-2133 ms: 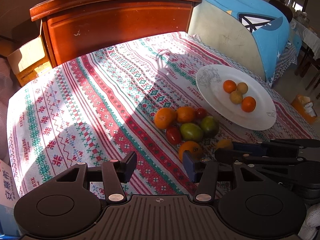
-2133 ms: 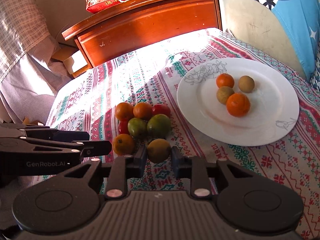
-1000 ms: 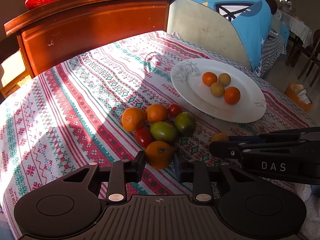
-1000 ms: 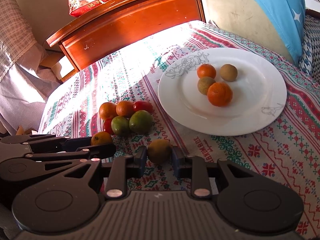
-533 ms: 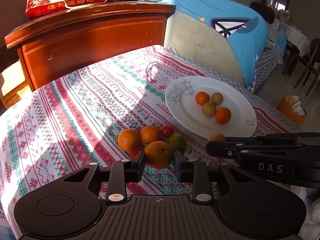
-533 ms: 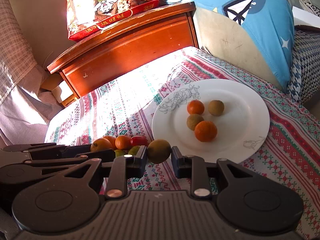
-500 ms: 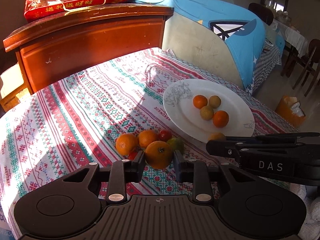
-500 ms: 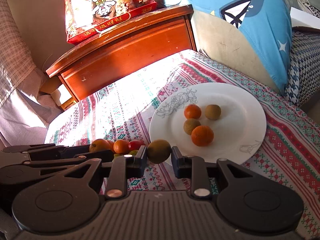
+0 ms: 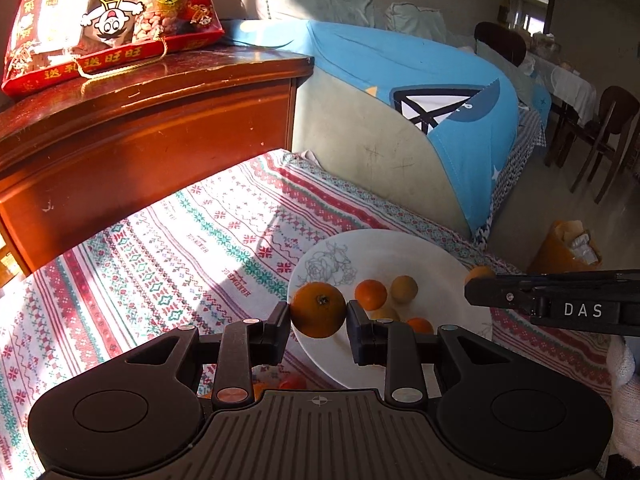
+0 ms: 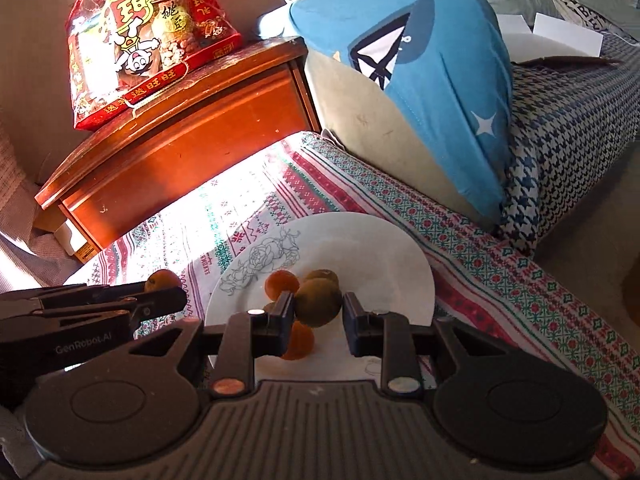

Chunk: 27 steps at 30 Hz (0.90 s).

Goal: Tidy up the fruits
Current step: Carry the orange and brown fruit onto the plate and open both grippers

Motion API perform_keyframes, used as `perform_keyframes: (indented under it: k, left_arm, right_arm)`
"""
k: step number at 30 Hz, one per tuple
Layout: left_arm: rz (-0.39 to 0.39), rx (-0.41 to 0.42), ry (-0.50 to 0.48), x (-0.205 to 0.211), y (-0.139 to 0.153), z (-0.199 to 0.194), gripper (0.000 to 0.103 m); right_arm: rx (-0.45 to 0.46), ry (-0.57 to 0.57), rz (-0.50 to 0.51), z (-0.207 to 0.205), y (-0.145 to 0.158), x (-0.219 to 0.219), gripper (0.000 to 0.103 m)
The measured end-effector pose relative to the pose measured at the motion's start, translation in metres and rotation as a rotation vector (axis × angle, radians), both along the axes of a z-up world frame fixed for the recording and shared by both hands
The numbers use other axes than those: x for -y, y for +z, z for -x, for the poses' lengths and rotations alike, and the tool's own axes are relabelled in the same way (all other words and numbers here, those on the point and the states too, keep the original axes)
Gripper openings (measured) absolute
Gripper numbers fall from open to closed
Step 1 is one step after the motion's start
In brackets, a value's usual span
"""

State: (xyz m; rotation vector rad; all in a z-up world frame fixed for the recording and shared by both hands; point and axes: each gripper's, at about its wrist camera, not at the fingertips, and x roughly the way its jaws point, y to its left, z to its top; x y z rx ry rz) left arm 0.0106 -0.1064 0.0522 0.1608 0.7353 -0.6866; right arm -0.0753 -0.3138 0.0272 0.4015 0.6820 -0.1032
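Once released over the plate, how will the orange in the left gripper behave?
The orange, round and held by the left gripper, will probably roll on the smooth white plate. It may bump the fruits already there. Its firm-looking skin suggests it won't bruise easily.

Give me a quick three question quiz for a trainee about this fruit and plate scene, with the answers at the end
1. True or false: the left gripper is shut on an orange.
2. What does the right gripper hold: A a red tomato, B a greenish-brown fruit, C nothing?
3. Fill in: the fruits already set down lie on a white ____.

Key
1. True; its pads press the orange on both sides.
2. B.
3. Plate, which rests on the patterned tablecloth.
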Motion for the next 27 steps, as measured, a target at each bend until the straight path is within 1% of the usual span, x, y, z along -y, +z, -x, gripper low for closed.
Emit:
perform_keyframes:
  k: [8, 12, 15, 16, 19, 23, 24, 25, 26, 27]
  left_arm:
    - [-0.047, -0.063, 0.017, 0.023, -0.025, -0.017, 0.027]
    - [-0.051, -0.079, 0.015, 0.027, -0.03, -0.021, 0.028]
    - [-0.052, -0.096, 0.021, 0.031, -0.033, -0.024, 0.028]
    - [-0.052, -0.102, 0.022, 0.032, -0.034, -0.026, 0.028]
    - [-0.046, -0.119, 0.024, 0.035, -0.035, -0.028, 0.028]
    - [-0.014, -0.117, 0.026, 0.035, -0.03, -0.027, 0.031]
    - [-0.008, -0.111, 0.028, 0.035, -0.026, -0.027, 0.038]
    - [-0.001, -0.104, 0.034, 0.035, -0.023, -0.026, 0.041]
    - [0.006, -0.096, 0.041, 0.034, -0.021, -0.026, 0.045]
    - [0.007, -0.09, 0.045, 0.033, -0.019, -0.026, 0.045]
  right_arm:
    - [-0.055, -0.018, -0.045, -0.016, -0.019, 0.004, 0.027]
    - [-0.072, -0.028, -0.06, -0.022, -0.026, 0.004, 0.027]
    - [-0.074, -0.049, -0.087, -0.025, -0.028, 0.007, 0.027]
    - [-0.071, -0.055, -0.094, -0.025, -0.028, 0.007, 0.03]
    - [-0.05, -0.067, -0.11, -0.026, -0.023, 0.01, 0.03]
    - [-0.024, -0.079, -0.137, -0.024, -0.015, 0.013, 0.03]
    - [-0.021, -0.08, -0.133, -0.023, -0.014, 0.012, 0.03]
    - [-0.019, -0.078, -0.125, -0.023, -0.012, 0.012, 0.03]
    - [-0.016, -0.075, -0.118, -0.023, -0.011, 0.011, 0.03]
    - [-0.013, -0.072, -0.117, -0.022, -0.01, 0.01, 0.03]
